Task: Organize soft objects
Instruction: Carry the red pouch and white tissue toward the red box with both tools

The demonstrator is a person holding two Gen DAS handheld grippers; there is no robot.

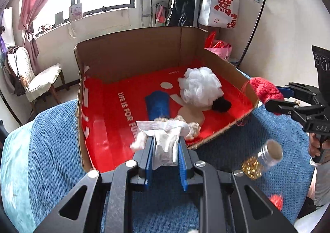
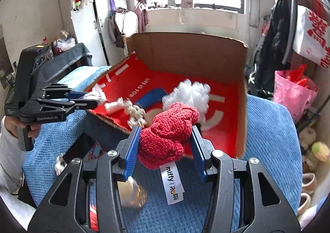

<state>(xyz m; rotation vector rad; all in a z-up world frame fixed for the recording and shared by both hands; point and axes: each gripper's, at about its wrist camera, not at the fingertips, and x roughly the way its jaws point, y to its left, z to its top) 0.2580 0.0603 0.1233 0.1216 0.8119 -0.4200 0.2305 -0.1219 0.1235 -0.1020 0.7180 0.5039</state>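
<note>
Nearest, the left gripper [image 1: 165,140] clamps one white cloth tag of a beige knitted toy [image 1: 191,126], held over the open cardboard box with red lining [image 1: 127,51]. The right gripper [image 2: 165,136] grips one red fluffy plush [image 2: 169,132] at the box rim. Inside lie one blue pad [image 1: 157,105] and one white mesh puff [image 1: 199,86]. Only the right view shows the plush's "miffy" label [image 2: 172,183].

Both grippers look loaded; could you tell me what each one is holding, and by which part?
The left gripper clamps a small plush toy by its white fabric tag. The right gripper squeezes the red plush around its body.
</note>
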